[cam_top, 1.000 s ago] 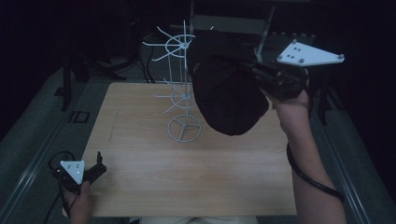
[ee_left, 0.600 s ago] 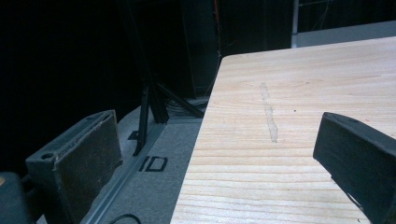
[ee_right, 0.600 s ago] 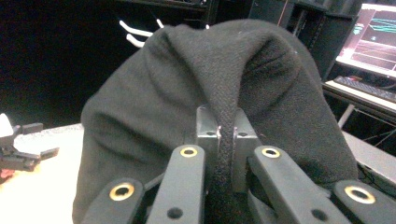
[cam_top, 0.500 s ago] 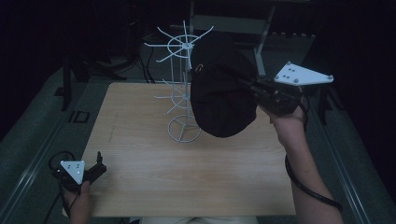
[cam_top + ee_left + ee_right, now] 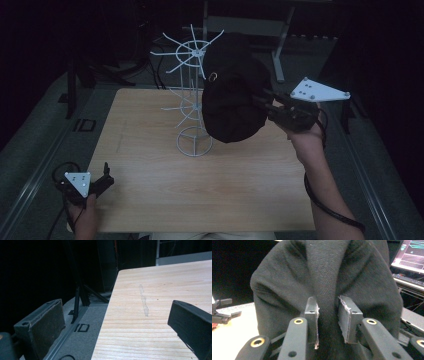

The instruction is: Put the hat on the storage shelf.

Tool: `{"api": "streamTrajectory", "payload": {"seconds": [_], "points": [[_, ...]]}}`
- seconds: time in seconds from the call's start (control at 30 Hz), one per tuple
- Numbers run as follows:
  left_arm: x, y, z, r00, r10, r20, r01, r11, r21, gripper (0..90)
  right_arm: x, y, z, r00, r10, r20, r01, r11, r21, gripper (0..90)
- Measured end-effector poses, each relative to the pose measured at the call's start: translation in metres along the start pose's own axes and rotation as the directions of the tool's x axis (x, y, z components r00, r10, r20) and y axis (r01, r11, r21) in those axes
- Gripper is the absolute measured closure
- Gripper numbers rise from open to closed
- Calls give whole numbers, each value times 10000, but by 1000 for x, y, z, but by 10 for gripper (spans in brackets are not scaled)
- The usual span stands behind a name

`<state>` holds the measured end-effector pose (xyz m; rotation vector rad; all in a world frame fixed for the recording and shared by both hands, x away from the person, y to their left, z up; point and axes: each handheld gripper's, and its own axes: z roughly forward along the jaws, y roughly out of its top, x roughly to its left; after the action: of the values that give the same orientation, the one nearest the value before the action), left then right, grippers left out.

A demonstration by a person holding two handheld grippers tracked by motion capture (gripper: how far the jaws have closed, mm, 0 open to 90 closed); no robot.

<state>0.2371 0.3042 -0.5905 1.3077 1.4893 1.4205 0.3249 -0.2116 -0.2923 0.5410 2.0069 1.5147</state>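
Dim room, dark on every side; pale wooden table (image 5: 150, 200) at centre, grain running crosswise. White wire rack (image 5: 192, 100) upright on the far middle of the table, round base ring flat on the wood, spoked tiers up the pole.

Black cap (image 5: 230, 105) hangs on the right side of the rack, against the top spokes, its crown sagging toward the base ring and clear of the wood. Small metal ring (image 5: 213, 76) visible on the cloth, facing the rack pole.

Right gripper (image 5: 261, 102) sits just right of the rack, at mid height, nose in the cap's right flank. Jaws have just been opening; now stand narrowly apart with a raised fold of the cap (image 5: 324, 272) between the pads (image 5: 312, 315). Fold fills the gap, cloth brushes both pads, no firm pinch seen. Grey three-cornered plate (image 5: 319, 91) on top, tilted; cable (image 5: 325, 205) trails along the forearm.

Left gripper (image 5: 106, 172) lies well apart from the rack, toward the near left corner of the table, low over the edge. Jaws spread wide in the left gripper view, nothing between them but bare wood and table edge.

Lit screen (image 5: 412, 252) seen beyond the cap in the right gripper view.
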Motion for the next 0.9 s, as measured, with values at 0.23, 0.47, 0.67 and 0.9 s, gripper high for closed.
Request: {"api": "streamTrajectory", "payload": {"seconds": [0.23,0.47,0.67,0.9], "points": [[0,0,0,10000,-9,9,9,10000,1,13,1,-6,-4,9999,80,-78,-80,9999,-78,499],[0,0,0,10000,13,0,-13,10000,1,13,0,-15,-18,9998,134,172,-127,9992,-376,334],[0,0,0,10000,28,1,-28,10000,2,13,-5,-32,-32,9986,351,391,-333,9985,-443,230],[0,0,0,10000,27,-6,-27,10000,6,13,-17,-69,-35,9953,939,244,-941,9955,94,158]]}}
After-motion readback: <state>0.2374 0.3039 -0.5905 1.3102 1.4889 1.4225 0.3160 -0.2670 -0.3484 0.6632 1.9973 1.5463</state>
